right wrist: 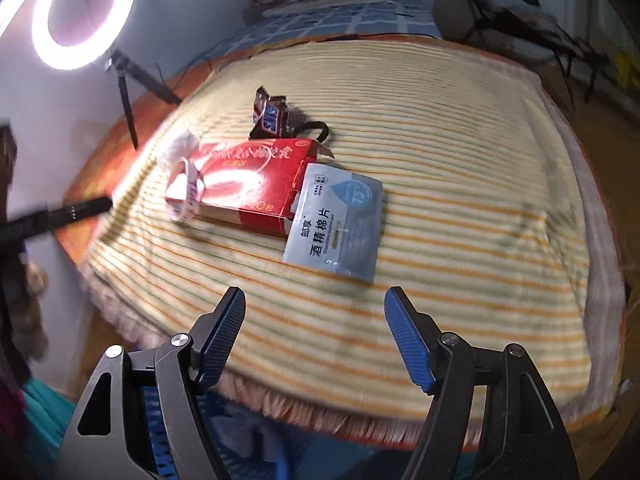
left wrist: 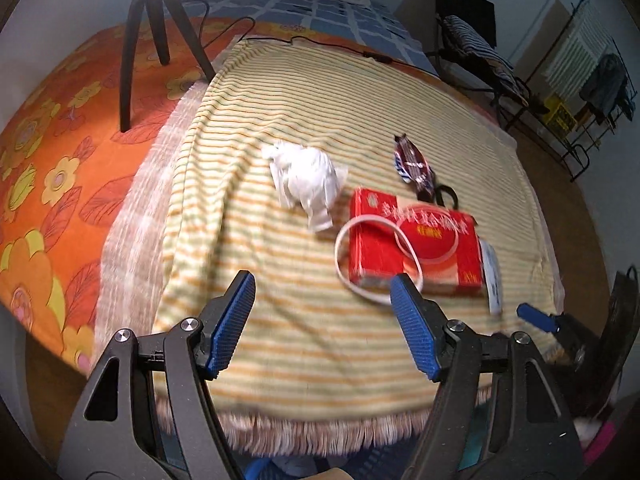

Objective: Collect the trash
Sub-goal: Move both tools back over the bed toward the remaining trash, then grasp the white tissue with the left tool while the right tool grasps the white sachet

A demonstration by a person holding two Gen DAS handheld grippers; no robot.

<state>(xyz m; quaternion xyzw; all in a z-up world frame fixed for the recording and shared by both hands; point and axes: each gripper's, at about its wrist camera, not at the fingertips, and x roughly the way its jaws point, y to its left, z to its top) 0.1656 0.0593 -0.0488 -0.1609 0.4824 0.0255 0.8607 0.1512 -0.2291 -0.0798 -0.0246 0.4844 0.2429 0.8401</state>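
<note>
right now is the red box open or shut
Open at one end: in the right wrist view the red box has a flap sticking out at its far right corner. Contents can't be seen.

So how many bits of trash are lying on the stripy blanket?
5: crumpled tissue, red box, white band on it, candy wrapper behind, wipes packet beside. More may hide underneath.

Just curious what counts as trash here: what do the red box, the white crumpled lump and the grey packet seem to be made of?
Red box: likely glossy printed cardboard, with folded flaps. White lump: probably tissue paper, soft and matte. Grey packet: apparently smooth plastic or foil film, flat, printed.
</note>
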